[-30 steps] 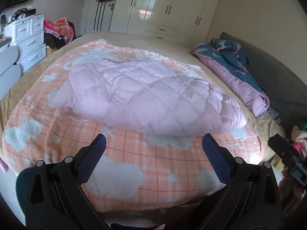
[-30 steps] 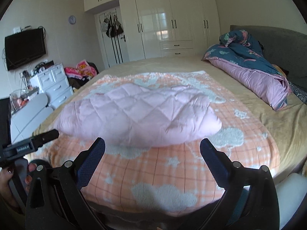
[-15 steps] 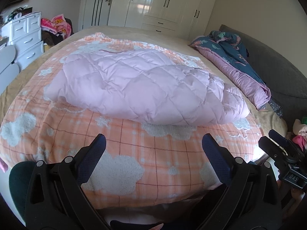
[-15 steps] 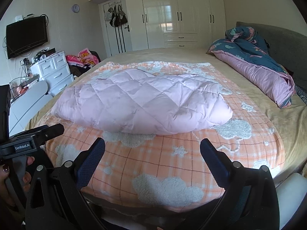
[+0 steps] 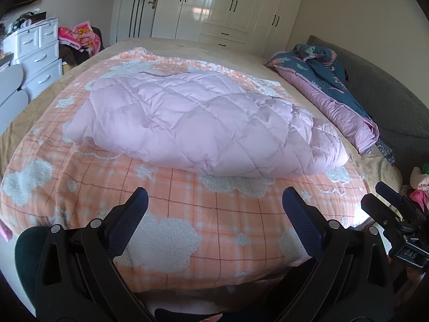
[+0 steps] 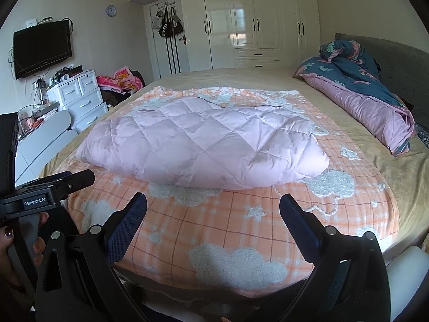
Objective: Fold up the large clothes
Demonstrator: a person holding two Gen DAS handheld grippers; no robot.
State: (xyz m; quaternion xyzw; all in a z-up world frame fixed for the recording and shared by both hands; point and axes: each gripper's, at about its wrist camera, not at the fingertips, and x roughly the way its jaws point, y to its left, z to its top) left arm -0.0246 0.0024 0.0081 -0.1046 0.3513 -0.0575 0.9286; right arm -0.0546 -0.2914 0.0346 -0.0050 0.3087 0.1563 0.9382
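A pink quilted padded garment [image 5: 193, 123] lies folded into a thick bundle across the middle of the bed [image 6: 198, 145]. It rests on an orange plaid blanket with white clouds [image 5: 166, 214]. My left gripper [image 5: 214, 201] hangs open above the blanket's near edge, short of the garment, with nothing between its fingers. My right gripper [image 6: 213, 206] is likewise open and empty, held back at the foot of the bed. Each gripper also shows at the edge of the other's view: the right gripper [image 5: 396, 220], the left gripper [image 6: 45, 193] held by a hand.
A blue and purple duvet [image 6: 359, 91] is heaped on the bed's right side by a grey headboard [image 5: 388, 91]. White drawers [image 6: 80, 94] and clutter stand left, a wardrobe [image 6: 252, 24] behind, a TV [image 6: 40, 48] on the left wall.
Both grippers have drawn slightly back and tilted; the view of the bed shifts a little. The garment has not moved and both grippers stay open.
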